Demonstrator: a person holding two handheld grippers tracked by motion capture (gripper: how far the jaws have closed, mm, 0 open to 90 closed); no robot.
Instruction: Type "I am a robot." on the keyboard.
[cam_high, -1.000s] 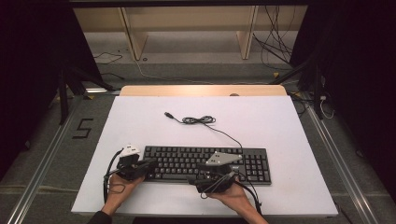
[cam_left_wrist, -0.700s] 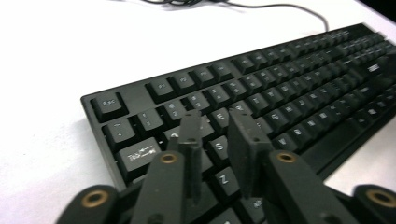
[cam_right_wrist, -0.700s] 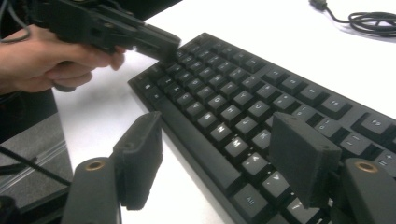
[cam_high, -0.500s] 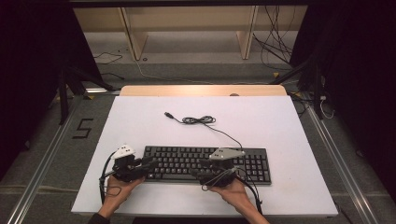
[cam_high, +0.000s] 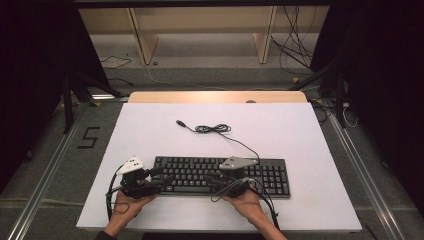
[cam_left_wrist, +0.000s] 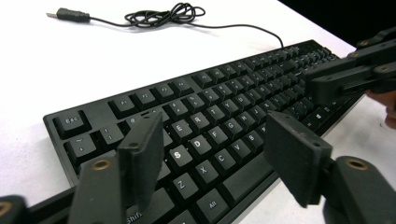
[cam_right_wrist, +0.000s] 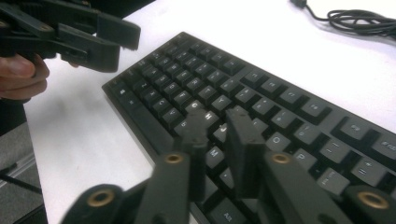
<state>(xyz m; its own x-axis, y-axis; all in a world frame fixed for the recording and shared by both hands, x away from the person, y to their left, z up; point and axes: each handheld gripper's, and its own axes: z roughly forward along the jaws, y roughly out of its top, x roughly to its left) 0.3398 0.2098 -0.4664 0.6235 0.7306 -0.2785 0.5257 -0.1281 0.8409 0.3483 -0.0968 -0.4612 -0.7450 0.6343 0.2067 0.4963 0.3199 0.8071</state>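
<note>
A black keyboard (cam_high: 190, 170) lies near the front of the white table (cam_high: 300, 135). Its cable (cam_high: 212, 129) coils behind it and ends in a USB plug (cam_high: 180, 122). My left gripper (cam_high: 162, 178) hovers over the keyboard's left end; its jaws have just been opening and stand wide apart over the letter keys (cam_left_wrist: 212, 130), with nothing between them. Pointing left over the middle keys, my right gripper (cam_high: 209, 181) has just been closing its jaws, and a narrow empty gap is left between them (cam_right_wrist: 217, 116). Each gripper view also shows the other gripper farther off.
Bare white table surface stretches behind and to both sides of the keyboard. A wooden strip (cam_high: 215, 96) borders the far table edge. Beyond it stand shelving legs and loose floor cables (cam_high: 295, 60). Metal rails (cam_high: 45, 175) run along both table sides.
The left gripper's jaws have spread from nearly together to wide apart. The right gripper's jaws have drawn from wide apart to almost together. Both hands have stayed over the keyboard.
</note>
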